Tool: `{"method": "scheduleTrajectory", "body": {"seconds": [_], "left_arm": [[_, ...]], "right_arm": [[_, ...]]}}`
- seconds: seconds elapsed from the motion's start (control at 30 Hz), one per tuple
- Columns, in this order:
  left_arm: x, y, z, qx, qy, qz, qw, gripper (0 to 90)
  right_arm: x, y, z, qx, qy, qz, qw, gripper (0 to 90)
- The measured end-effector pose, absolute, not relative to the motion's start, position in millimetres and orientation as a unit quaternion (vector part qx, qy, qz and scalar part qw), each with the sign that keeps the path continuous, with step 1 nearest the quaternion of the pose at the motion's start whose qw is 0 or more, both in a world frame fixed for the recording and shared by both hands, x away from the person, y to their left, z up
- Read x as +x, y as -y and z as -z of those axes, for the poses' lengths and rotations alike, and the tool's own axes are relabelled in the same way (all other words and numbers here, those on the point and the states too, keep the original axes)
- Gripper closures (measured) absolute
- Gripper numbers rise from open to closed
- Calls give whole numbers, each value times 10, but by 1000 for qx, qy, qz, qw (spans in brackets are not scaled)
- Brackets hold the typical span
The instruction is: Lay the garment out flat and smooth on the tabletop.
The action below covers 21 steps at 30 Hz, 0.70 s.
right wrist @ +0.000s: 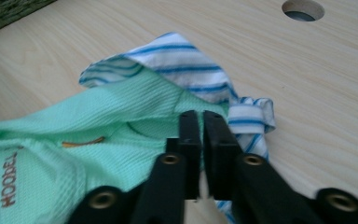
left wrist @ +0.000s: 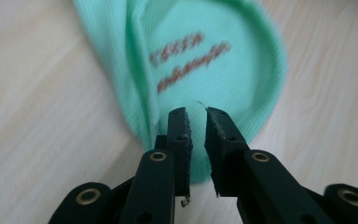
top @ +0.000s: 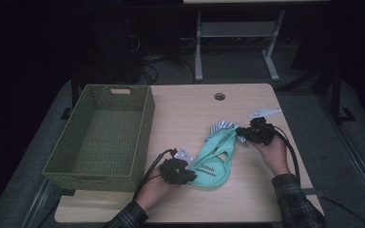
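Two handheld grippers work one small garment on the pale wooden table (top: 185, 109); at the far left sits an olive-green woven rectangular basket (top: 105, 137), empty as far as the high view shows, its long side running away from the person; just right of it, the left gripper (top: 186, 176) rests at the near, rounded end of a mint-green ribbed knit garment with a blue-and-white striped cuff (top: 217, 159); in the left gripper view its jaws stand a narrow gap apart over the fabric's edge (left wrist: 223, 70), and whether any cloth is pinched between them cannot be told. The garment lies near the table's middle, its long axis slanting from near-left to far-right, printed lettering toward the near end and the striped cuff (right wrist: 186, 65) pointing away toward the round cable hole (top: 219, 96). At the right, the right gripper (top: 243, 135) meets the garment's far end; its jaws are almost together where green meets stripe, seemingly nipping a fold. If the garment is bound for the basket, a judgement only, the left jaws should probably bite a full layer of hem before lifting, and both ends should rise together so the cloth neither sags nor slips.
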<state>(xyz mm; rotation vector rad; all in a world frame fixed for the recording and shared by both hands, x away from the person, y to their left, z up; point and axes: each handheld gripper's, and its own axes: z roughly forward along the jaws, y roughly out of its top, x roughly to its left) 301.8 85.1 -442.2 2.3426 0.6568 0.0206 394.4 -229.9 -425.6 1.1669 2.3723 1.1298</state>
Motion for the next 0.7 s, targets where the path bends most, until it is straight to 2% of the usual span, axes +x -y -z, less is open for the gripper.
{"method": "scheduleTrajectory", "body": {"seconds": [0.23,0.53,0.7], "left_arm": [[3117,-769,4225,898,-245,-38,365,893],[3353,-540,4193,902,-235,-72,356,894],[3495,-410,4222,902,-233,-84,354,843]], "right_arm": [[3742,2324,4330,391,-827,-389,111,900],[3520,2315,4426,374,-839,-384,95,900],[3446,2293,4473,372,-841,-383,82,900]]}}
